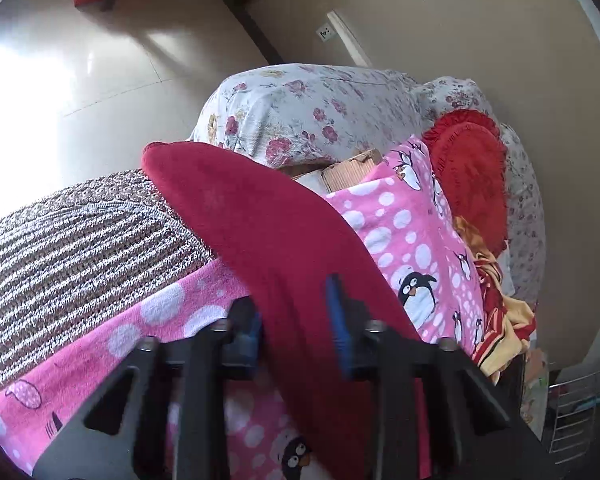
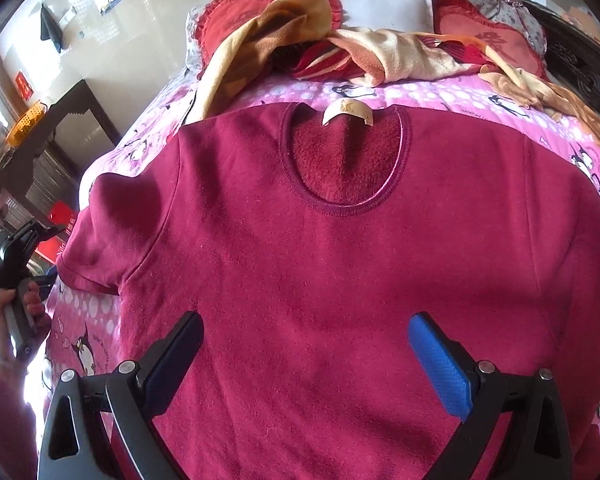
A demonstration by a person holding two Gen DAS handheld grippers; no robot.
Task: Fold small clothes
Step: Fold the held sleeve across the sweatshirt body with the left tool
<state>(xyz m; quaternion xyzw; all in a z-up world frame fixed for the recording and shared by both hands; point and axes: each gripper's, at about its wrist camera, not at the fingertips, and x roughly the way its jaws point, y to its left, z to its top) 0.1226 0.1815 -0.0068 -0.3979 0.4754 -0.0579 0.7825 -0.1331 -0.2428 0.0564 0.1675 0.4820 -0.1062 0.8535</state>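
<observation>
A dark red fleece top (image 2: 320, 272) lies flat, front up, on a pink penguin-print sheet (image 2: 420, 94), its round neckline and beige label at the far side. My right gripper (image 2: 306, 344) is open, hovering over the top's chest and touching nothing. In the left wrist view the left gripper (image 1: 296, 316) has its blue-padded jaws around the top's left sleeve (image 1: 260, 220), which is raised off the sheet (image 1: 400, 220). The left gripper also shows in the right wrist view (image 2: 24, 248), held at the bed's left edge.
A crumpled yellow and red blanket (image 2: 372, 50) and red heart cushions (image 2: 496, 42) lie at the head of the bed. A brown striped knit cover (image 1: 72, 240) and a floral covered armchair (image 1: 308, 108) stand to the left. The floor lies beyond.
</observation>
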